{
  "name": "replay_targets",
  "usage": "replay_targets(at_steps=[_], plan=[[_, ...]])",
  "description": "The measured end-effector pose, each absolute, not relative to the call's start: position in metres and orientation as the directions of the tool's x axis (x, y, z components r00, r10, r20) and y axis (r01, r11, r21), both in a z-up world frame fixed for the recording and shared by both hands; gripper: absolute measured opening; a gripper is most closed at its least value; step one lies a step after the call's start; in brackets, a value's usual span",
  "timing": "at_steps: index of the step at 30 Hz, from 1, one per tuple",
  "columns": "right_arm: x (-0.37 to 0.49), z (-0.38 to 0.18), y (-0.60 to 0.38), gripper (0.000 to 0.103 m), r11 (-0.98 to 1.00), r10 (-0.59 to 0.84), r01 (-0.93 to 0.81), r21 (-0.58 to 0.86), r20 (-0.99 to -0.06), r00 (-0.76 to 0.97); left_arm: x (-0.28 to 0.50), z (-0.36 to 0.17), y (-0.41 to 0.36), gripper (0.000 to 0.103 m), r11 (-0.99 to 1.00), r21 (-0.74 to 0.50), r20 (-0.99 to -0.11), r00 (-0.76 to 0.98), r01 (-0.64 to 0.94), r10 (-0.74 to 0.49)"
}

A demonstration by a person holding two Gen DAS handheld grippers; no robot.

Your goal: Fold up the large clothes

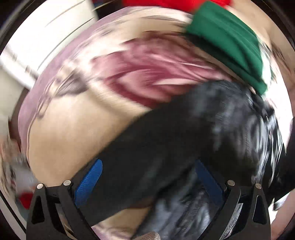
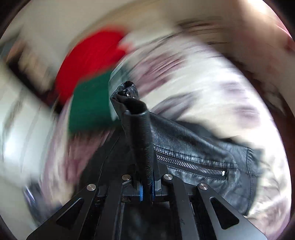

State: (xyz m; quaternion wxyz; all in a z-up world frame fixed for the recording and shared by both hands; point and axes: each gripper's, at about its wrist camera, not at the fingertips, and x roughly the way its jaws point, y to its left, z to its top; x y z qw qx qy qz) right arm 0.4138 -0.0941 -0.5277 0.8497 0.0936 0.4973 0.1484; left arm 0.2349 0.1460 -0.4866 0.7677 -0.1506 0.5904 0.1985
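A black leather jacket [image 2: 193, 147] with a silver zip hangs from my right gripper [image 2: 137, 112], which is shut on a bunched edge of it; the jacket is sharp while the background is smeared. In the left wrist view the jacket [image 1: 166, 138] runs as a dark band from lower left to upper right, over a floral pink and cream cover [image 1: 147, 73]. It passes between the two blue pads [image 1: 88, 182] of my left gripper [image 1: 147, 177]. Those pads stand far apart and the leather near them is blurred, so nothing looks clamped there.
A folded green garment [image 1: 230, 42] and a red one [image 1: 166, 2] lie at the far side of the cover; the right wrist view also shows the green garment [image 2: 88, 107] and the red one [image 2: 86, 68]. White furniture [image 1: 36, 37] stands at the upper left. Both views are heavily motion-blurred.
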Motion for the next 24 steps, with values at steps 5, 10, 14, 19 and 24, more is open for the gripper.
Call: replay_targets(at_steps=[5,10,14,19,24], plan=[[0.318,-0.599,0.052,0.006,0.846,0.357,-0.472,0.247,-0.92,0.159,0.212,-0.482,0.193,0.103,0.834,-0.033,-0.969,0.221,-0.551,0.108],[0.238,-0.647,0.098,0.012,0.786,0.226,-0.592,0.177,-0.974,0.009,0.187,-0.491,0.197,0.103,0.833,-0.068,-0.979,0.198,-0.549,0.05],[0.218,-0.646,0.099,0.053,0.81,0.167,-0.551,0.202,-0.979,-0.113,0.143,-0.498,0.208,0.103,0.828,-0.047,-0.993,0.12,-0.559,0.025],[0.205,-0.6,0.067,0.064,0.876,0.296,-0.351,0.33,-0.944,-0.149,0.083,-0.51,0.234,0.103,0.788,-0.019,-0.999,0.036,-0.616,0.004],[0.224,-0.596,0.038,0.064,0.941,0.323,-0.097,0.325,-0.946,-0.043,0.032,-0.54,0.27,0.103,0.712,0.028,-1.0,-0.025,-0.702,0.014]])
